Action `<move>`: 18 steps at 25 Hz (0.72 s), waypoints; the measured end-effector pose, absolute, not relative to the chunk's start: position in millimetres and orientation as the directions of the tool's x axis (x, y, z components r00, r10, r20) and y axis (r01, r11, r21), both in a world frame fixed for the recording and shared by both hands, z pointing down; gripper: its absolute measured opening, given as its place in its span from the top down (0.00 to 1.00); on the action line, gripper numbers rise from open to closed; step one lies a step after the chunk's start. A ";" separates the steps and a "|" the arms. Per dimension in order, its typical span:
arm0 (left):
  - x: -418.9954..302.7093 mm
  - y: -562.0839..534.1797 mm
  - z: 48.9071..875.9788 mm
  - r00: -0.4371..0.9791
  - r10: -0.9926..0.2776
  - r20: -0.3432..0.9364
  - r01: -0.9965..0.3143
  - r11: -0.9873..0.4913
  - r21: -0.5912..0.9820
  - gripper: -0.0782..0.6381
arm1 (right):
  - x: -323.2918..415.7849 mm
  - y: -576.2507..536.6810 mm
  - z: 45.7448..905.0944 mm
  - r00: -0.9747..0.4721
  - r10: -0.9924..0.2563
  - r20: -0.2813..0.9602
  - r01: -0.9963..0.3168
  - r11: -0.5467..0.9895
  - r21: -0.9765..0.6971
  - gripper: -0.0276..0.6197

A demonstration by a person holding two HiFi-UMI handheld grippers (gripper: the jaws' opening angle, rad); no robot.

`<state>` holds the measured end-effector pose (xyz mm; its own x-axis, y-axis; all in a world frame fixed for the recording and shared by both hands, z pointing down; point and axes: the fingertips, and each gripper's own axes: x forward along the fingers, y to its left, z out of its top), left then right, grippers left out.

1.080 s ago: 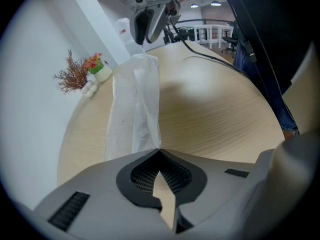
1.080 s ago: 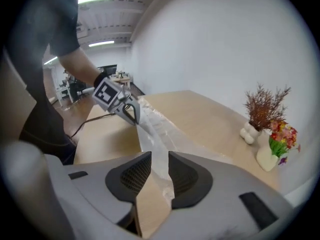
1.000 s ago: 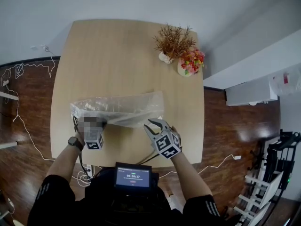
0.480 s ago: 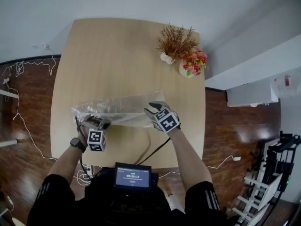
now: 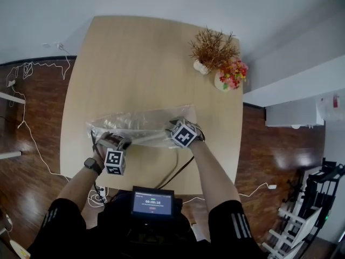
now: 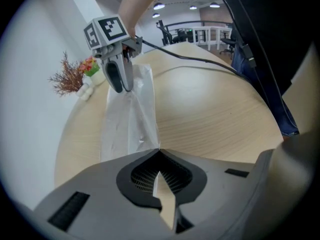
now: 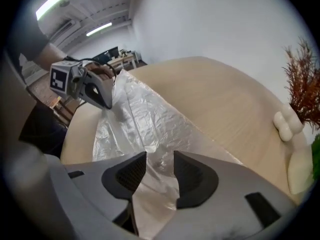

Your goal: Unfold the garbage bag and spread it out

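The left tool [image 6: 159, 153] clamps the bag [image 5: 141, 125]; the right tool [image 7: 160, 158], jaws just opening, straddles loose film. Grabbing both layers could keep it shut.

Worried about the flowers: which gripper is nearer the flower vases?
Right. The right gripper, jaws just opening astride the garbage bag, is at the end nearest the vases; the left gripper pinches the opposite end, farther off.
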<state>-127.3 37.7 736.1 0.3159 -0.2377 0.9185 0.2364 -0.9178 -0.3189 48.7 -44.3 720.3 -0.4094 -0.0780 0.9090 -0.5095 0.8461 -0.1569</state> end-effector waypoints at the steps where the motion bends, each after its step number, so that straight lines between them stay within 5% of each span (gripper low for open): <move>1: -127.3 38.9 736.8 0.314 -0.236 0.920 0.236 -0.919 -0.316 0.89 | 50.1 -41.2 726.5 -0.390 -0.062 0.919 -0.499 0.853 -0.154 0.65; 10: -128.2 45.8 742.2 0.297 -0.230 0.927 0.226 -0.926 -0.302 0.89 | 49.0 -53.5 722.4 -0.448 -0.112 0.887 -0.592 0.780 -0.201 0.63; 18: -123.1 23.9 740.4 0.290 -0.267 0.919 0.219 -0.916 -0.335 0.89 | 81.2 -66.9 740.1 -0.355 -0.213 0.910 -0.709 0.696 -0.113 0.62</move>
